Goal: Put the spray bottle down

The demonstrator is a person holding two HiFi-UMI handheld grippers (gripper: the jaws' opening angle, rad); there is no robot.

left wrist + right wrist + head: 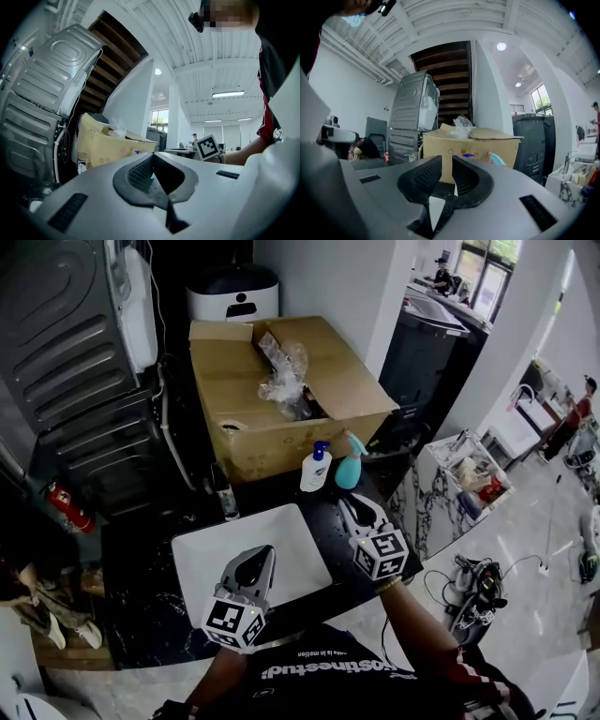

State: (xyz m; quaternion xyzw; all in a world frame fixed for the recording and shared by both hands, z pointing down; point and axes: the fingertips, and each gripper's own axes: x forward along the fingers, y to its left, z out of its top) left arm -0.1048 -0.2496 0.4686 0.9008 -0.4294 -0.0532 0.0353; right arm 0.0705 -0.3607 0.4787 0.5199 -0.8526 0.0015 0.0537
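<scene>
While left gripper [255,561] and right gripper [353,506] hang empty, jaws narrowly ajar, a stray nudge could topple the teal spray bottle [349,465] just beyond; counter edge near.

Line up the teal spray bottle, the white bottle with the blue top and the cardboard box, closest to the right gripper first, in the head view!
Starting from the right gripper:
1. The teal spray bottle, just ahead of it on the dark counter.
2. The white bottle, beside the teal spray bottle, on its left.
3. The cardboard box, behind both bottles.
</scene>
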